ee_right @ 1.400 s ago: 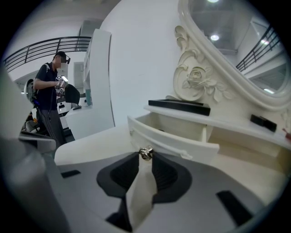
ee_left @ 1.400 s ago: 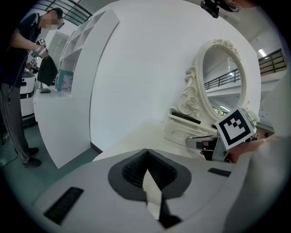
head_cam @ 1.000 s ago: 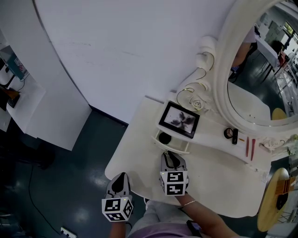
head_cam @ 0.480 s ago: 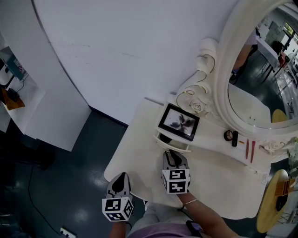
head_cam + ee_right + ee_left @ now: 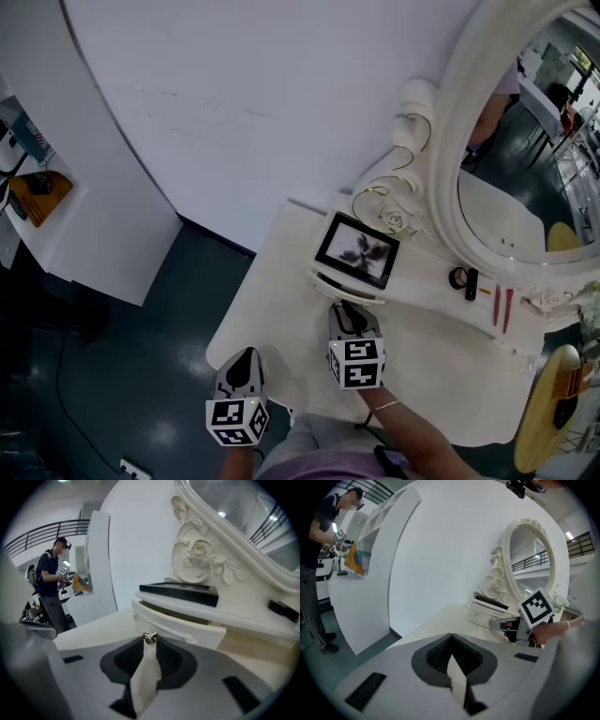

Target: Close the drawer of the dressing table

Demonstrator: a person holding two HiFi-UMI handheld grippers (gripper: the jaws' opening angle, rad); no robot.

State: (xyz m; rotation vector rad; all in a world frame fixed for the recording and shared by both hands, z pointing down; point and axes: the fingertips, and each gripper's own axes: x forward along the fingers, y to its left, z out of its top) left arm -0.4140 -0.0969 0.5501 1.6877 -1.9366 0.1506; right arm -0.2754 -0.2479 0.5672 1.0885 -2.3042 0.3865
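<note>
The white dressing table carries a small white drawer under a black picture frame. In the right gripper view the drawer front stands out only a narrow gap from its box. My right gripper points at it and is shut on the small metal drawer knob, which sits at its tips. My left gripper hangs over the table's front left corner, apart from the drawer. Its jaws are shut with nothing between them.
An oval mirror in an ornate white frame stands behind the drawer box. Small cosmetics and red pencils lie to the right. A yellow stool is at far right. A person stands by a white counter in the background.
The drawer has slid inward: the dark opening seen earlier has shrunk to a thin gap. My right gripper followed it a little toward the mirror. The left gripper stayed put.
</note>
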